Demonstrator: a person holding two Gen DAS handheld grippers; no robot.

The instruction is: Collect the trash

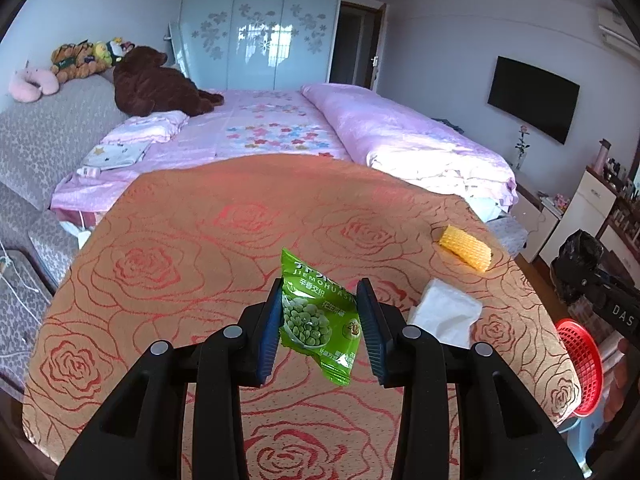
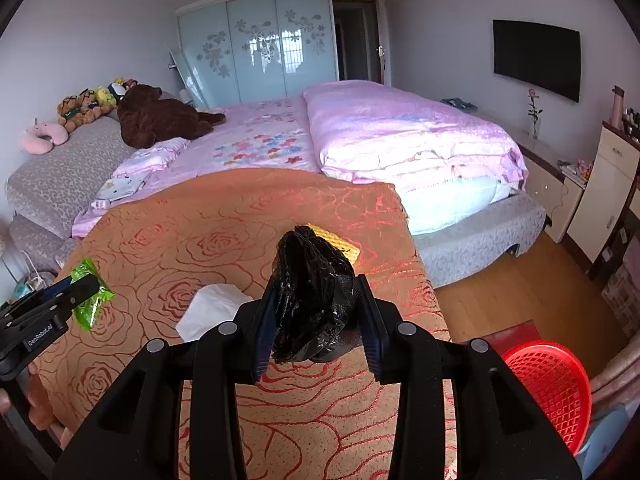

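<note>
**Left wrist view: a snack packet in one gripper, a black bag in the other**

Left wrist view: my left gripper fills the bottom of the frame, its two blue-padded jaws clamped on a green snack packet that hangs lifted at frame centre, above an orange tablecloth with red roses. At the right of the frame a yellow ribbed wrapper lies on the cloth, and just below it a crumpled white tissue. A red mesh basket sits off the table's edge at the far right. Beyond the table, in the upper half, a bed with pink bedding carries a brown plush bear at upper left

Right wrist view: my right gripper is squeezed shut on a bunched black plastic bag, held at frame centre over the same cloth. The yellow wrapper peeks out just behind the bag's top. The tissue lies left of the bag, and my left gripper with its green packet shows at the left edge. The red basket sits at lower right, over a wooden floor
</note>
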